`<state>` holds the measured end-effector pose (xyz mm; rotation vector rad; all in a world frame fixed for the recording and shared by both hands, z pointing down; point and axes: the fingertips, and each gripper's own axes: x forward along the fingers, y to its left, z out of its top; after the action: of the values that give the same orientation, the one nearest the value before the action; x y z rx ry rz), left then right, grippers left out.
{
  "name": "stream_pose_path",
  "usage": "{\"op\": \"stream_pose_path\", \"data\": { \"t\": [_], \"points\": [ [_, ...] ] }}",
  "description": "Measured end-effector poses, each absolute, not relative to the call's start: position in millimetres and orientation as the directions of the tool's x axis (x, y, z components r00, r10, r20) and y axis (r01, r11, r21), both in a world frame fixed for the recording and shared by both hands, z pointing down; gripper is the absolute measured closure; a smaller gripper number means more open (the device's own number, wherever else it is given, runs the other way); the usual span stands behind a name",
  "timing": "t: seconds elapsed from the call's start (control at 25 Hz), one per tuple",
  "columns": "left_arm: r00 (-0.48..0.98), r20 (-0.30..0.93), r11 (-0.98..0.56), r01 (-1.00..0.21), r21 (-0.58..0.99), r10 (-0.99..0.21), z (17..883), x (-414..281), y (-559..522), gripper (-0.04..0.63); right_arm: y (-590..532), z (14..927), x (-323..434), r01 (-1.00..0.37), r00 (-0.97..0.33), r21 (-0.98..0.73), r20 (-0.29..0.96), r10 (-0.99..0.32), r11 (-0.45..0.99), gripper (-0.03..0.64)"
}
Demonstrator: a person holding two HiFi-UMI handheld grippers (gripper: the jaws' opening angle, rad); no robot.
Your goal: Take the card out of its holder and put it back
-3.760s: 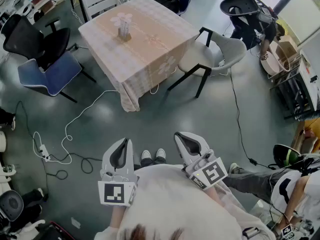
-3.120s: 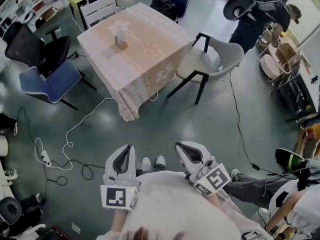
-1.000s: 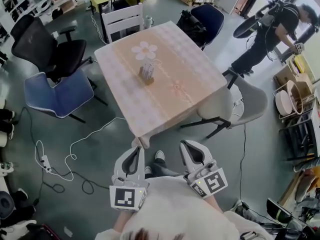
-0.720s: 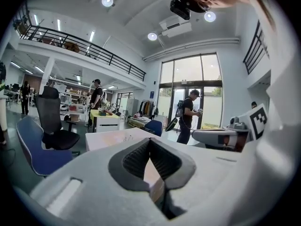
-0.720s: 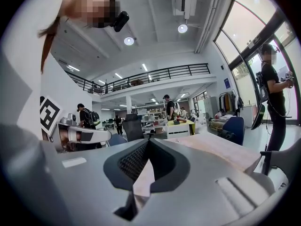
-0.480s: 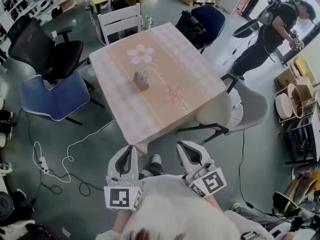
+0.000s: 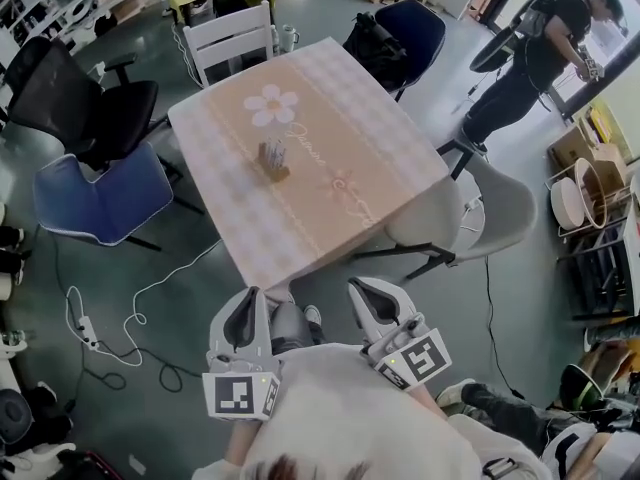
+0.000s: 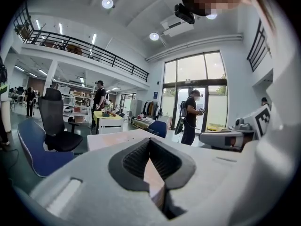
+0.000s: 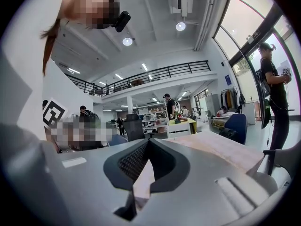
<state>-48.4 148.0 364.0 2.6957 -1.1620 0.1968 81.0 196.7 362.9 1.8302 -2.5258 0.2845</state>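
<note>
The card holder [image 7: 272,158] stands with its card upright near the middle of a table under a pink checked cloth [image 7: 340,128], well ahead of me. Both grippers are held close to my chest, short of the table's near corner. My left gripper [image 7: 248,300] is shut and empty, its jaws meeting at the tips [image 8: 149,141]. My right gripper [image 7: 366,294] is also shut with nothing in it [image 9: 148,143]. The tabletop shows beyond the jaws in both gripper views; the holder does not show there.
Chairs ring the table: a black office chair [image 7: 85,93], a blue chair [image 7: 95,196], a white chair [image 7: 235,33], a dark blue chair [image 7: 405,30] and a grey chair [image 7: 485,213]. A cable [image 7: 135,298] trails on the floor. A person [image 7: 535,48] stands far right.
The table has drawn nearer and now lies just ahead of the grippers. Both grippers stay shut and empty at my chest. The person at the far right has shifted.
</note>
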Motion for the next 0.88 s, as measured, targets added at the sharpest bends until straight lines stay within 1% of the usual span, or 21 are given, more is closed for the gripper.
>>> {"op": "stream_pose_path", "data": {
  "t": [0.88],
  "points": [
    [0.729,0.221,-0.717,-0.682,0.147,-0.648,361.1,-40.2,55.6,0.595,105.5,356.5,84.5,-0.958,-0.263,-0.154,0.133,-0.956,0.242,0.618]
  ]
}}
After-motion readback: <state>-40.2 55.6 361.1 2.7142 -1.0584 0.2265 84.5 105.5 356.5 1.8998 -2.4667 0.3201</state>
